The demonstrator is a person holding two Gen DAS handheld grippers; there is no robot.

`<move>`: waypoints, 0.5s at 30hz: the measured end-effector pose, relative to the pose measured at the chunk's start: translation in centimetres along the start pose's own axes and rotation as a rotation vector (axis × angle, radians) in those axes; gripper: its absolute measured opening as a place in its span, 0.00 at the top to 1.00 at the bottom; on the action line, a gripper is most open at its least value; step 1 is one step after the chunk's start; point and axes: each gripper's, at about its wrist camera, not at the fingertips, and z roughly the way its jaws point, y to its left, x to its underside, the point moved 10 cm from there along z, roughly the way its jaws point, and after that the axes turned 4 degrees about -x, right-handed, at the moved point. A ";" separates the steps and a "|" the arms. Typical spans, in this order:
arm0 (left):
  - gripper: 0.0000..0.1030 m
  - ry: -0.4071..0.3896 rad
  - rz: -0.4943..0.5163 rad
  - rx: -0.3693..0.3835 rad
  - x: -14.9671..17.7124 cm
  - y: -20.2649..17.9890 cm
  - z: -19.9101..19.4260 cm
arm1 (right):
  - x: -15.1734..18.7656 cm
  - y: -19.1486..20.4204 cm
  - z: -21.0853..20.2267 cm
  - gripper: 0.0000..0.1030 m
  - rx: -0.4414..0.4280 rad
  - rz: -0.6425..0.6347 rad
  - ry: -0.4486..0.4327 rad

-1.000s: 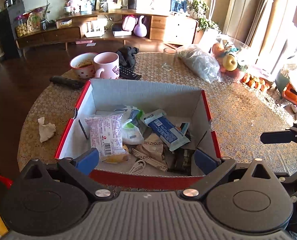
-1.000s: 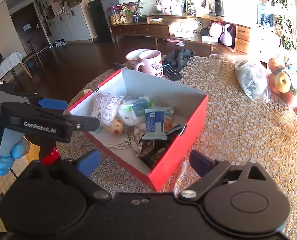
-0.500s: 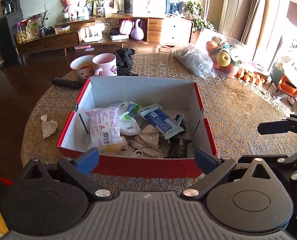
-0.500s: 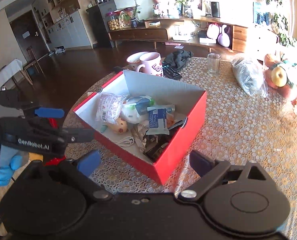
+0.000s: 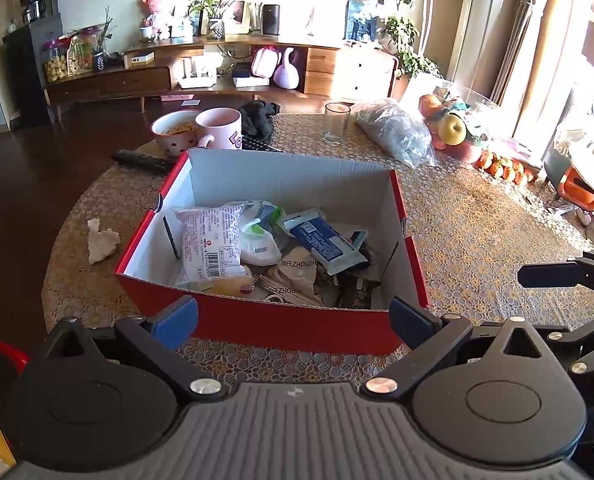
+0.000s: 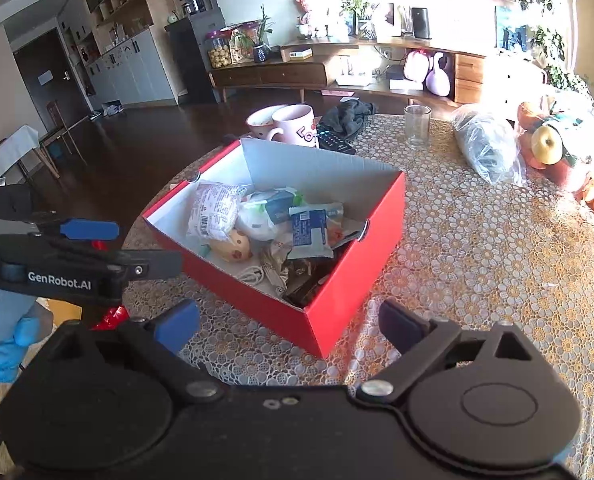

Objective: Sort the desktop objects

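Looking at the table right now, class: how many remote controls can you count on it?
2. One remote lies left of the red box, near the table edge; another remote lies behind the box, partly under the dark cloth.

**Sunlit living room**

Dark wood floor (image 6: 149, 136). Long low wooden sideboard (image 5: 145, 80) along far wall, cluttered with plants and a pink plush toy (image 5: 157, 8). Tall grey cabinets (image 6: 129, 68) far left. Curtains (image 5: 517, 40) right, strong sunlight from that side.

A red box (image 6: 337, 280) full of snack packets (image 6: 213, 210) sits on a lace-covered table (image 6: 477, 260), the right gripper (image 6: 289, 326) empty, jaws wide apart, just before its near corner.
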 end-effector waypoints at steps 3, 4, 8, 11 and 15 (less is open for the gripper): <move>0.01 0.004 -0.003 0.005 0.4 -0.1 0.0 | 0.1 0.0 -0.1 0.06 0.001 -0.001 -0.004; 0.01 0.006 -0.008 0.005 0.5 -0.2 0.0 | 0.2 0.0 -0.2 0.06 0.002 -0.002 -0.005; 0.01 0.008 -0.012 0.011 1.0 -0.6 0.0 | 0.5 0.0 -0.5 0.06 0.004 -0.005 -0.005; 0.01 0.010 -0.009 0.009 1.3 -0.8 0.0 | 0.7 -0.3 -0.7 0.06 0.009 -0.001 -0.008; 0.01 0.021 -0.010 0.007 1.8 -1.2 -0.2 | 1.1 -0.8 -0.9 0.06 0.012 0.016 -0.009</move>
